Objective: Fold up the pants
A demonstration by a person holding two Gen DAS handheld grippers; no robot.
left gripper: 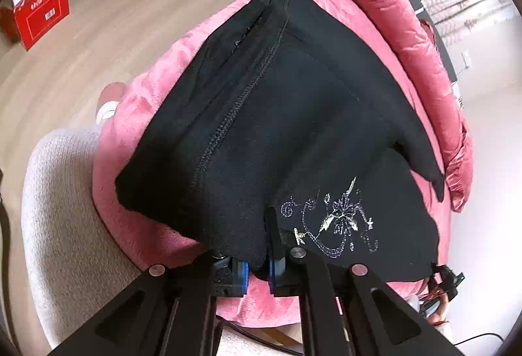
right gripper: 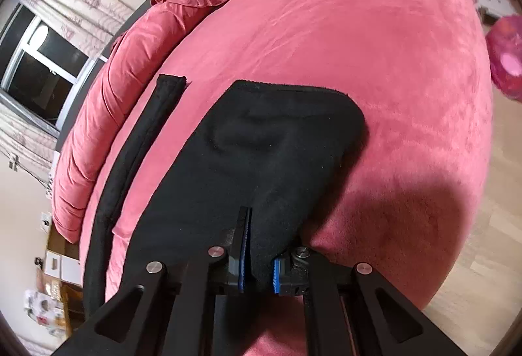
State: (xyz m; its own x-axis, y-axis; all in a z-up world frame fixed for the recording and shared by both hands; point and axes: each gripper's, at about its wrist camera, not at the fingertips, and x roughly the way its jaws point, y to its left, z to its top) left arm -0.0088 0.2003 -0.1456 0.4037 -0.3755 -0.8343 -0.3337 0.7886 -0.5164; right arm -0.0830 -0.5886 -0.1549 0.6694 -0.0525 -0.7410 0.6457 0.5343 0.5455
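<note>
Black fabric: pants (left gripper: 293, 114), thick fleece-like knit, lying on pink bed cover (right gripper: 375, 30)
Location: spread over the bed, near edge lifted in both grippers; one leg end (right gripper: 293, 101) flat on the cover, a second narrow strip (right gripper: 143, 134) beside it
Left gripper (left gripper: 257, 261): clamped on a bunched fold of the pants edge, just beside the embroidered motif (left gripper: 339, 219)
Right gripper (right gripper: 259, 268): jaws pinched on a thick fold of the same cloth, blue pads (right gripper: 242, 271) pressing it
Weight: likely light to medium, no strain showing
Stiffness: soft, limp, sags and wrinkles between holds
Slip: plush cover probably grips the fleece, so dragging may bunch it
Fragility: none; embroidery could snag
Best hold: judged at hem or waistband corners, along the stitched seam (left gripper: 241, 95), where layers stay together
Risk: a single layer slipping out of the pinch
</note>
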